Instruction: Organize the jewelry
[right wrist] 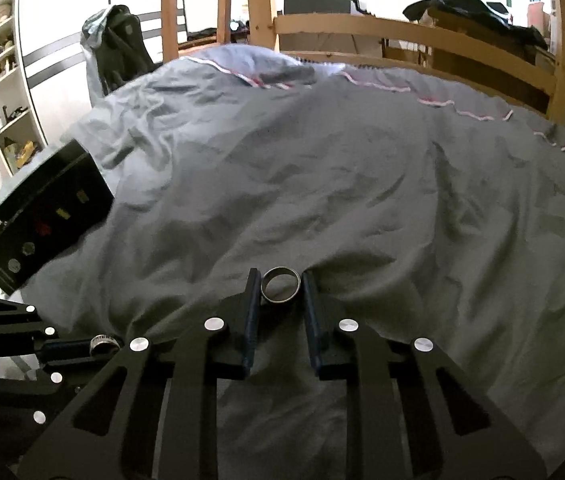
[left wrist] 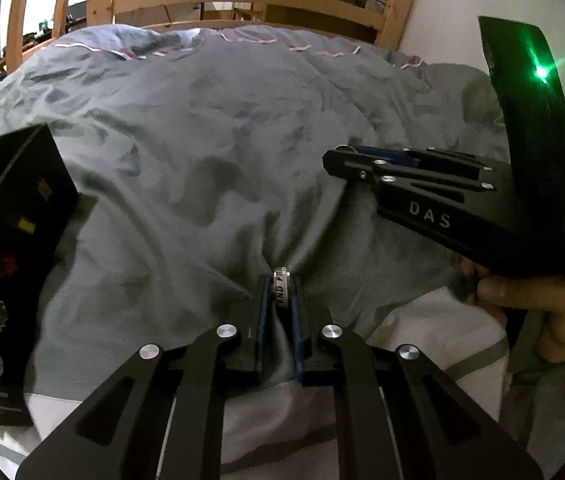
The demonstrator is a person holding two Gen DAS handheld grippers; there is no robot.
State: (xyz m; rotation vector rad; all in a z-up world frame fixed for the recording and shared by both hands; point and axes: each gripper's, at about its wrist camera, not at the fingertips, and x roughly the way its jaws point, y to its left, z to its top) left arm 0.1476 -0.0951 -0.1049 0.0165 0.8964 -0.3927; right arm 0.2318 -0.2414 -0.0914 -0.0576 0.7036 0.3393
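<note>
The left gripper [left wrist: 281,292] has its blue-padded fingers drawn narrow around a lettered ring [left wrist: 282,290], a white band with dark print held on edge between the pads near the tips, above a pinched crease of the grey duvet [left wrist: 202,152]. The right gripper [right wrist: 281,285] holds a plain metal ring [right wrist: 281,284], a smooth silvery band clasped between its two finger pads with its round opening facing the camera. In the left wrist view the right gripper [left wrist: 336,159] lies ahead of and to the right of the left fingers, a matte black angular frame with round silver bolt heads and white letters on its side, gripped from below by the right hand [left wrist: 542,312]. The duvet is soft, rumpled cotton with a red-and-white edging at its far side. Well to the left of both pairs of fingers sits a jewelry box [right wrist: 42,220], a black rectangular case on the bedding, with small pieces set in a row, among them red, yellow and silvery ones. A wooden bed frame [right wrist: 422,36] of pale slats rises beyond the duvet.
</note>
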